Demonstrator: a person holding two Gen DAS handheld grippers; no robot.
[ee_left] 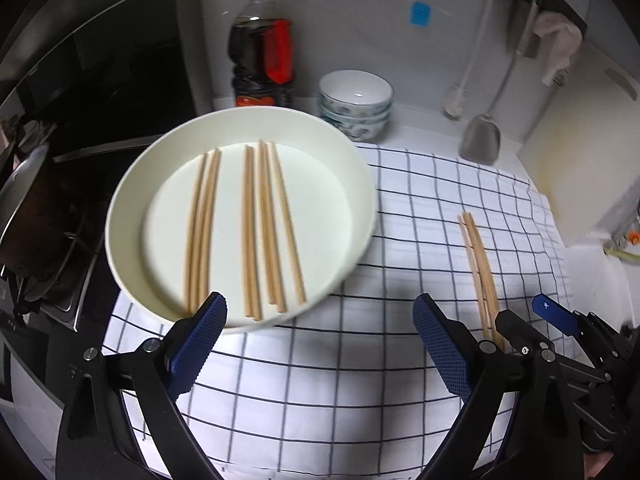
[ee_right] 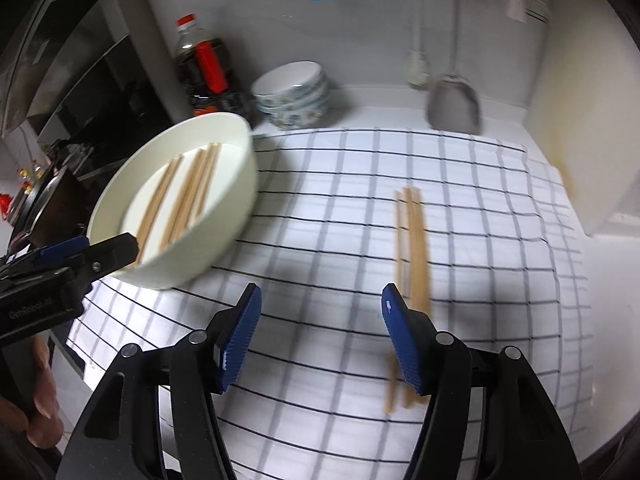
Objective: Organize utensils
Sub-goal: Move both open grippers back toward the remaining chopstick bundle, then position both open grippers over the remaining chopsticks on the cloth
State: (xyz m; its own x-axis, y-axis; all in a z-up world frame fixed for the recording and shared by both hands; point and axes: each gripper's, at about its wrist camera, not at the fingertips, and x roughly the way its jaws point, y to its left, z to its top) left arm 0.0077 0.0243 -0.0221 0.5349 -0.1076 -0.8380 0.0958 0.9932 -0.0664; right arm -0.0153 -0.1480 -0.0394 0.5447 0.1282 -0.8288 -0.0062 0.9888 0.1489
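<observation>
The only writing I can make out is pale lettering on the black body of my left gripper, seen at the left edge of the right wrist view; it seems to read "GenRobot", though it is too small and blurred for me to be sure. The label on the tall dark-liquid plastic bottle with a red cap and red label by the white wall is not legible. The utensils are slim, pale wooden chopsticks. Seven or so lie lengthwise in two loose groups inside the wide, shallow cream-white round bowl, which sits on the left part of the white cloth with a dark grid pattern. A second bundle of pale wooden chopsticks lies straight on the cloth, well apart from the bowl to its right. In the left wrist view, my left gripper hangs released, its blue ribbed pads spread wide with nothing between them, its left pad over the bowl's near rim. My right gripper is also unclenched and empty, its right pad just over the near end of the loose bundle. Behind the bowl stands a stack of white bowls with blue-green patterned sides; a grey metal spatula hangs against the wall.
</observation>
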